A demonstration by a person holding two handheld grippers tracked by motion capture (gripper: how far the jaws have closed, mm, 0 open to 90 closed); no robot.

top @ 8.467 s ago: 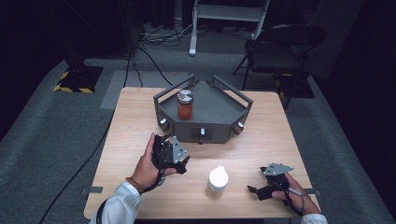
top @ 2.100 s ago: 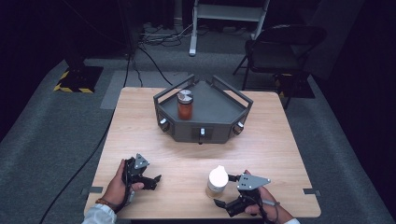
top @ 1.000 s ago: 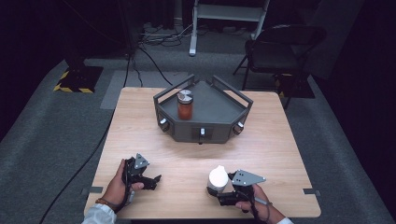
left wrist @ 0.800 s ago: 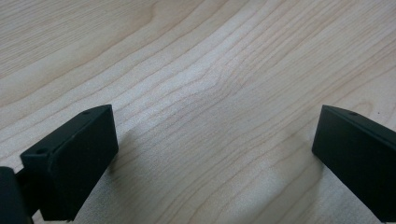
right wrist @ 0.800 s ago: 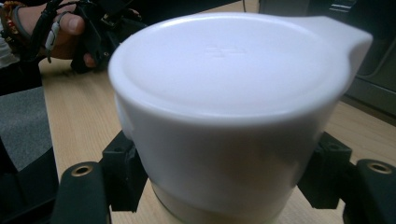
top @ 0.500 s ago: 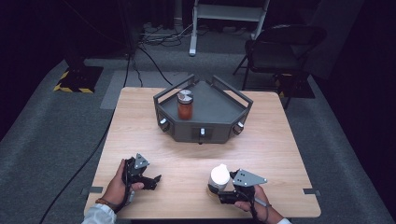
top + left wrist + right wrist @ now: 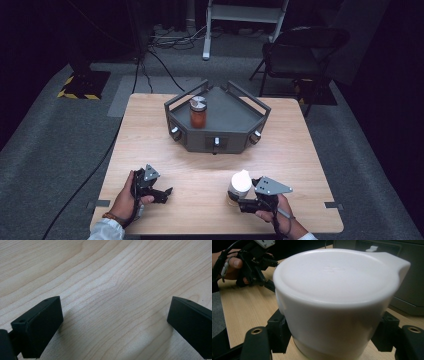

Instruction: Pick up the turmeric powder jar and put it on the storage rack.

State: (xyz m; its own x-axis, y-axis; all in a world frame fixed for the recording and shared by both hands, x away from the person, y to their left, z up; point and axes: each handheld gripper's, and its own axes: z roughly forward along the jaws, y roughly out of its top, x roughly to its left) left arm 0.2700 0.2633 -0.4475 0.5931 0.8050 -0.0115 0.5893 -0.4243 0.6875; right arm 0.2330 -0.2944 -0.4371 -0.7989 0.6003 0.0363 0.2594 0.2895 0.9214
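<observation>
Right tongs [image 7: 239, 204] just closed, white-lidded jar [image 7: 239, 186] clamped between jaws

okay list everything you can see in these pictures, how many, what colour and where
white-lidded jar: one, white cap over a pale body, near edge of the table, right of centre
orange jar: one, orange with a grey lid, standing on the grey tray
grey tray: one, dark grey, angular, with rails and knobs, far middle of the table
table: one, light wood
folding chair: one, black, on the floor behind the table
cables: several, on the carpet beyond
left gripper: one, black, jaws open, low over the table
right gripper: one, black, shut on the white-lidded jar
</observation>
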